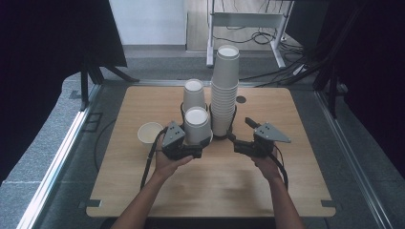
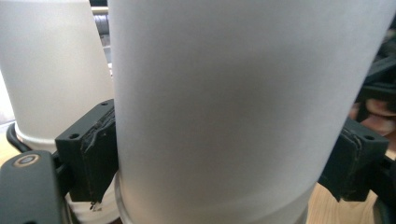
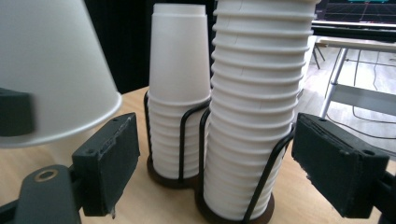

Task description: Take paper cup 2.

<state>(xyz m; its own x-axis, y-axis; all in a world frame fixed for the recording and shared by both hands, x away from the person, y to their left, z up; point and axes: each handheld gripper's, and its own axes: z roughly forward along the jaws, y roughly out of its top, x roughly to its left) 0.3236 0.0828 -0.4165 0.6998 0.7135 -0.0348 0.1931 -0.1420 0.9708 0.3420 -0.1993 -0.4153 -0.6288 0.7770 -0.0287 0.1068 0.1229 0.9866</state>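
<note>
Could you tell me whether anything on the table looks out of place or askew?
One paper cup stands alone, mouth up, left of the left gripper, while the others sit inverted in stacks. The tall stack looks slightly uneven. Nothing looks spilled or damaged.

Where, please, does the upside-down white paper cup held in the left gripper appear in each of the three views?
High view: the upside-down white paper cup sits at centre, just ahead of the left gripper.
Left gripper view: the cup takes up the middle, with the jaws pressed on both its sides.
Right gripper view: the cup is at the upper left.
Shared landmark: the shorter stack of white cups.
</note>
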